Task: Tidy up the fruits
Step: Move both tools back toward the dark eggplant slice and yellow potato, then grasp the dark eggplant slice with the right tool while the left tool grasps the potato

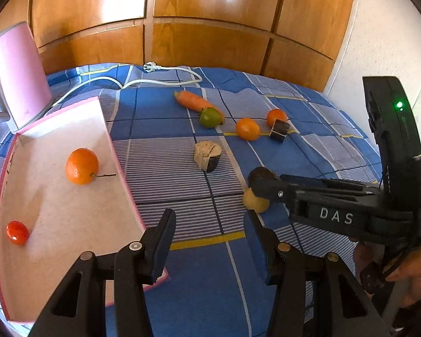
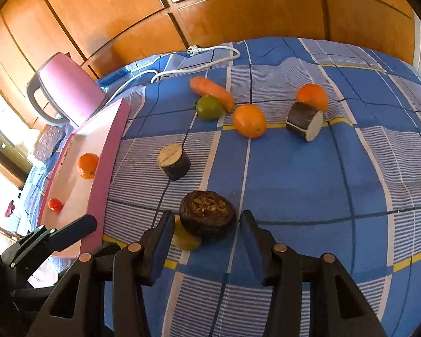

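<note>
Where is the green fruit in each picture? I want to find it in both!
Left wrist view: the green fruit sits on the blue checked cloth, upper middle, touching the carrot's near end.
Right wrist view: the green fruit is upper middle, slightly left, again at the carrot's end.
Shared landmark: the carrot, with the white power cord behind it in both.

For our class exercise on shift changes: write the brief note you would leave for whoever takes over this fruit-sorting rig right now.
Left gripper: open, empty, hovering by the near corner of the shallow pink-rimmed tray.
Right gripper: open, jaws either side of the dark round dried-out fruit half, which lies against a small yellow fruit; not gripped.
Done: one orange and a small red tomato lie in the tray.
Left on the blue checked cloth: two oranges, a green round fruit, the carrot, and two cut dark-skinned chunks.
</note>
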